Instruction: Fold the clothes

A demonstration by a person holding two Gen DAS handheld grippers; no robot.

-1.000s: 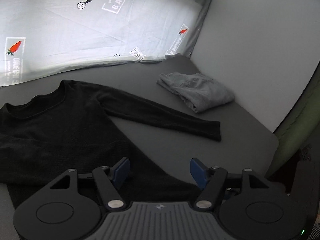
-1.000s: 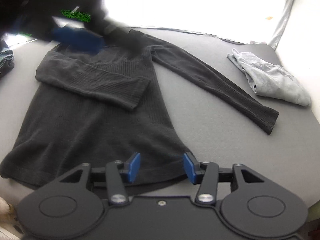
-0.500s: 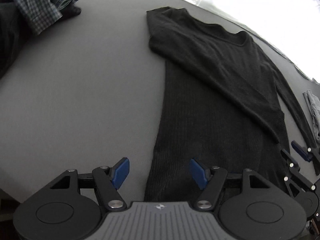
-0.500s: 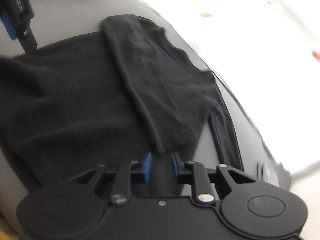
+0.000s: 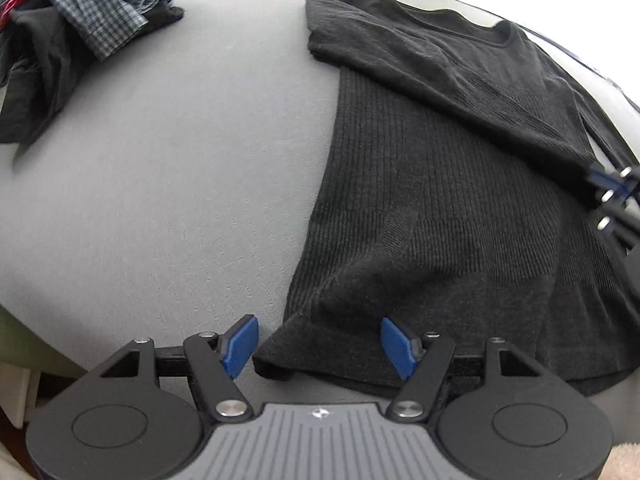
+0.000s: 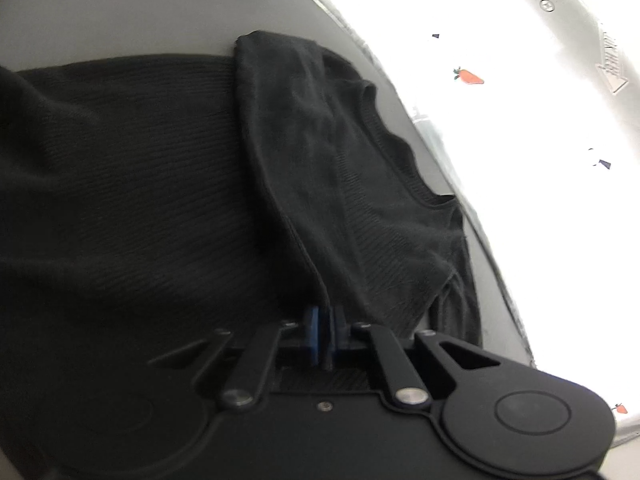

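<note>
Leftmost on the grey mattress (image 5: 168,184), at its far left corner in the left wrist view, lies one loose pile of clothes (image 5: 76,32) with a checked shirt on top. Next comes bare grey surface, then the single black sweater (image 5: 432,184), spread flat over the right half. Its long axis runs from the hem at the near edge to the round neckline (image 5: 476,32) at the far edge, so it points away from the camera. One sleeve (image 5: 452,80) is folded across the chest, slanting from the far left shoulder down toward the right side; the second sleeve is only a dark strip at the far right edge.

Two grippers show. The left gripper (image 5: 320,344) hovers at the near edge with its blue pads (image 5: 240,344) spread wide, the hem's left corner lying between them but not pinched. The right gripper (image 5: 608,188) enters at the right edge, at the cuff end of the folded sleeve.

From the right wrist view, the right gripper (image 6: 322,336) has its pads pressed together with a fold of the sweater (image 6: 120,184) clamped between them, where the sleeve (image 6: 304,168) ends. Beyond the mattress is a bright sheet with small carrot prints (image 6: 470,77).
</note>
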